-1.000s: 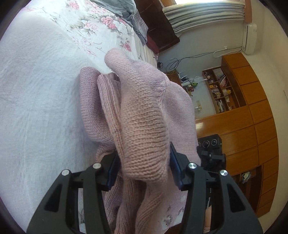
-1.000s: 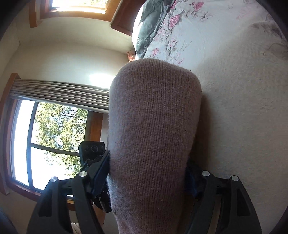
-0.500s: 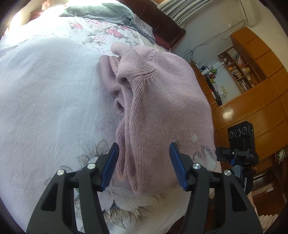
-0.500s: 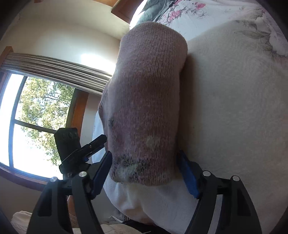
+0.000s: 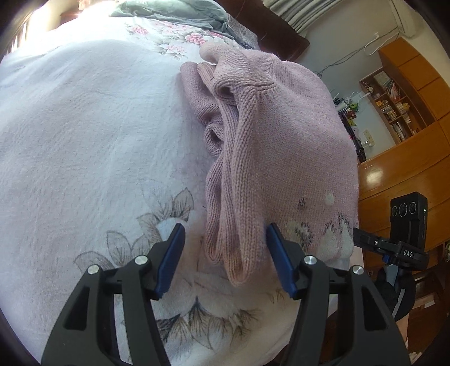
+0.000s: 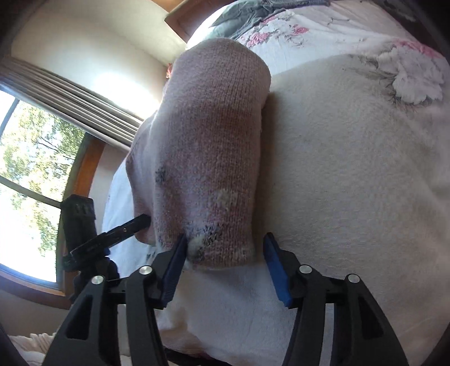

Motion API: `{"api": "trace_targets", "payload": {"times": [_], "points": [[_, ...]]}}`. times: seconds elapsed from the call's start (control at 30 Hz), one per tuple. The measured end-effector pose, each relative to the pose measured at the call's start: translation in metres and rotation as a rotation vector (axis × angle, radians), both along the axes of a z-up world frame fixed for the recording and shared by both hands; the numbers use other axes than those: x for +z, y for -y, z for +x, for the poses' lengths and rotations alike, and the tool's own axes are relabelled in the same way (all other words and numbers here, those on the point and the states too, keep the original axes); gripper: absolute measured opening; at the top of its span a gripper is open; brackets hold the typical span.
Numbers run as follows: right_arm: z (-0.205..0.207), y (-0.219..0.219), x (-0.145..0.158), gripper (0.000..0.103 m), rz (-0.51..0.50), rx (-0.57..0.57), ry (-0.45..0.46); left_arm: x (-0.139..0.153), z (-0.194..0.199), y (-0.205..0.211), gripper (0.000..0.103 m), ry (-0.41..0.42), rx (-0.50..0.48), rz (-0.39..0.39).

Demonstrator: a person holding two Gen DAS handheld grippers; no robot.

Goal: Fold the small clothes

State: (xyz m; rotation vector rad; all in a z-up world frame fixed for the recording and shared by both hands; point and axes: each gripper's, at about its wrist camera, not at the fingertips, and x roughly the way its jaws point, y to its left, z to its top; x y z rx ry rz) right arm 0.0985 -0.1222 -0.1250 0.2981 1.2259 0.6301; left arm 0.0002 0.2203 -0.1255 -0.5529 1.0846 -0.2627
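folded pink knit sweater (image 5: 284, 146) lay on white floral bedspread (image 5: 84, 146); left gripper (image 5: 225, 253) and right gripper (image 6: 225, 253) both spread wide, holding nothing; right gripper mount read "das"

A home bedroom: a bed (image 5: 84, 140) spread with a white floral quilt fills the near view, a grey blanket (image 5: 174, 14) bunched at its far end. At right stand wooden wardrobes (image 5: 416, 118) and a bookshelf (image 5: 391, 104); a curtained window (image 6: 25, 180) at left looks onto trees.
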Motion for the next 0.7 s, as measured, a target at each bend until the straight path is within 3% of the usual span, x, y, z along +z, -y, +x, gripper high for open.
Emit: {"api": "trace_targets", "payload": {"times": [0.03,0.17,0.27,0.37,0.7], "points": [[-0.005,-0.004,0.008,0.075,-0.064,-0.004,0.041,0.006,-0.002,0.001,0.062,0.003,0.008,0.031],[-0.028,-0.022,0.034,0.089,-0.235,-0.01,0.178,0.035,-0.015,0.013,0.072,0.036,0.038,0.143],[-0.044,-0.037,0.048,0.093,-0.292,-0.015,0.239,0.053,-0.023,0.021,0.079,0.052,0.061,0.189],[-0.055,-0.038,0.056,0.098,-0.34,-0.04,0.236,0.064,-0.032,0.023,0.079,0.055,0.084,0.211],[-0.079,-0.036,0.088,0.099,-0.406,-0.083,0.343,0.092,-0.071,0.032,0.079,0.072,0.142,0.29]]}}
